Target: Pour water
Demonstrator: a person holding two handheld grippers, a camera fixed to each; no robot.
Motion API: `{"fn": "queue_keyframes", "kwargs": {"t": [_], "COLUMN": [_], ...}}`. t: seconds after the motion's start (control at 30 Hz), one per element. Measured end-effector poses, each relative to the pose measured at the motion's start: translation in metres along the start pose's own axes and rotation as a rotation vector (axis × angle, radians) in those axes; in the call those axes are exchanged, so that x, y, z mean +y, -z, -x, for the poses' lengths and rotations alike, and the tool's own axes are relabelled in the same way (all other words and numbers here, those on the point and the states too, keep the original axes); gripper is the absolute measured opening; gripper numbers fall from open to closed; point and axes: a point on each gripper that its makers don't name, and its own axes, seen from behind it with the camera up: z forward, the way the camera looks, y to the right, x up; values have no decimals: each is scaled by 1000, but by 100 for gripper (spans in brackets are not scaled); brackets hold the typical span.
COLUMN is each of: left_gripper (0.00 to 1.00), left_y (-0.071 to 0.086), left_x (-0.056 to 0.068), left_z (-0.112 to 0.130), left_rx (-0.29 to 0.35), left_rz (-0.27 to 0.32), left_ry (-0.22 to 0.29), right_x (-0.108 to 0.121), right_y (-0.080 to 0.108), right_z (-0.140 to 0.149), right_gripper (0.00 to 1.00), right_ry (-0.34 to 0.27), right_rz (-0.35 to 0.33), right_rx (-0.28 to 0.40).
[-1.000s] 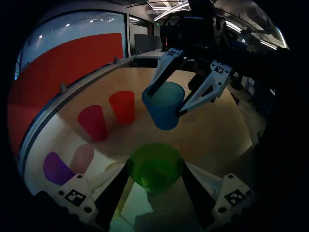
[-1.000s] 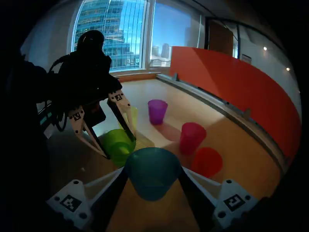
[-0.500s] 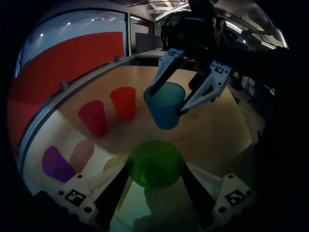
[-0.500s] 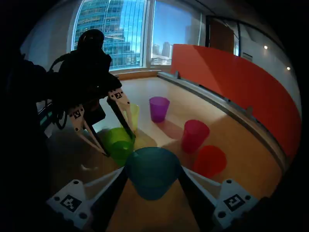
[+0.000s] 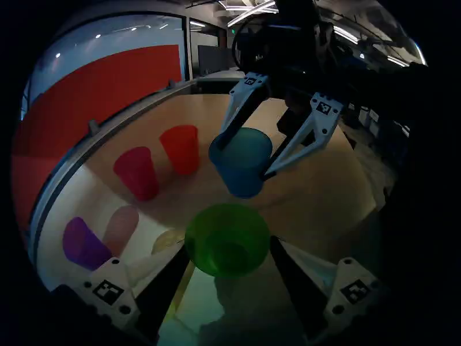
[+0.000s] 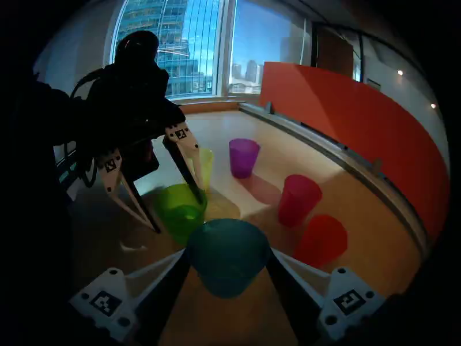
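Gripping translucent green plastic cup [image 5: 227, 230] w/ left tool [image 5: 229, 249], right tool [image 6: 227, 255] clamped on tapered teal cup [image 6: 227, 245]

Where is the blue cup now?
The blue cup is held in the right gripper, low in the right gripper view, close to the green cup.

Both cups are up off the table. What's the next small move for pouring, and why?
Probably bring the right tool closer until the rim of the blue cup is over the mouth of the green cup. The left tool holds the green cup mouth up, but the blue cup hangs apart from it, so tipping now would likely spill.
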Motion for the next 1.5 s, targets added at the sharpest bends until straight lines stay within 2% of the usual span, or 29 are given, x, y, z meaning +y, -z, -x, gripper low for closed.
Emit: {"fn": "queue_keyframes", "kwargs": {"t": [0.4,0.7,1.23,1.4,1.5], "left_gripper": [98,98,98,98,98], "left_y": [2,5,16,21,25], "left_x": [-5,-6,-4,-4,-4], "left_z": [7,12,19,22,24], "left_rx": [-14,-18,-19,-21,-21], "left_rz": [-38,-42,-51,-62,-70], "left_ry": [-20,-2,8,10,11], "right_x": [-6,-11,-12,-13,-15], "right_y": [-13,-19,-14,-13,-10], "right_z": [11,16,25,30,30], "right_gripper": [92,92,93,100,100], "right_ry": [6,0,1,1,-5], "right_rz": [-6,-13,0,9,10], "right_rx": [-7,-3,-20,-34,-37]}}
